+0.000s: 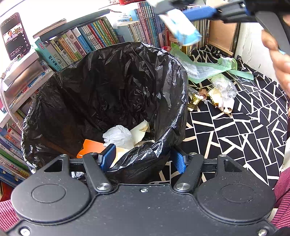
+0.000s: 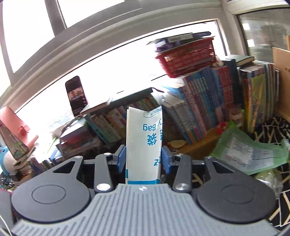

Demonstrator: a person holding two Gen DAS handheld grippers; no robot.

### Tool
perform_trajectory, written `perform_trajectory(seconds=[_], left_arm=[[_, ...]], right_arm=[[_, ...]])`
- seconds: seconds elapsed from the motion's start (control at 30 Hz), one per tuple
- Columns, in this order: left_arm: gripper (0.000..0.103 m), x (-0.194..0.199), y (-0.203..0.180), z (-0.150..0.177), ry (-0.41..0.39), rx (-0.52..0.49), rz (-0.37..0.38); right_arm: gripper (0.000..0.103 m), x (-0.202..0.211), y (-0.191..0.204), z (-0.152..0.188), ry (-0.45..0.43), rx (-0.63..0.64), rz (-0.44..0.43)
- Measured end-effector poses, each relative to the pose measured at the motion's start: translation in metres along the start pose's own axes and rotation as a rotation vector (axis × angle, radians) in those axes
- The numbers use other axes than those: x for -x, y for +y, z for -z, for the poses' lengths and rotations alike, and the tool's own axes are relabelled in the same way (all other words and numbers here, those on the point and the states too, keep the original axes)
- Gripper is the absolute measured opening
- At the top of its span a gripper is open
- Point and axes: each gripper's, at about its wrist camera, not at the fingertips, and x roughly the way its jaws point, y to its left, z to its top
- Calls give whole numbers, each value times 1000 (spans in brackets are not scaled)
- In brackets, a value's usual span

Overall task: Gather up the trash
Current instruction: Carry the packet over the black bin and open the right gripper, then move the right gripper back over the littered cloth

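Observation:
A bin lined with a black bag point(image 1: 101, 85) fills the left wrist view; crumpled white paper point(image 1: 118, 136), a cream wrapper and an orange piece lie at its bottom. My left gripper point(image 1: 144, 158) is open and straddles the bin's near rim, one finger inside and one outside. My right gripper point(image 2: 144, 158) is shut on a white paper bag with blue print point(image 2: 143, 143), which stands upright between its fingers. In the left wrist view that gripper point(image 1: 172, 12) hangs above the bin's far rim with the paper bag point(image 1: 183, 32) dangling from it.
Right of the bin, on a black-and-white patterned cloth point(image 1: 244, 130), lie a green plastic mailer point(image 1: 203, 69) and a heap of clear film and gold wrappers point(image 1: 219, 94). Rows of books point(image 1: 87, 41), a phone point(image 1: 15, 35) and a red basket point(image 2: 188, 58) stand behind. A hand point(image 1: 279, 59) is at the right.

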Motion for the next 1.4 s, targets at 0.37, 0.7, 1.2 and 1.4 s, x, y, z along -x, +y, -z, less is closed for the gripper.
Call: perform_trajectory(seconds=[0.37,0.7,1.2,1.4], left_arm=[[64,-1,2,0,-3,-3,0],[64,-2,1,0,-1,-5,-5],[64,-2,1,0,-1,-5,-5],[64,-2,1,0,-1,-5,-5]], right_arm=[[53,-32,35,24,79,89,-116],[54,-42,36,39,139,114,-123],[70,-39,28,36,119,94,-113],[78,-26,15,22,48,61,-71]])
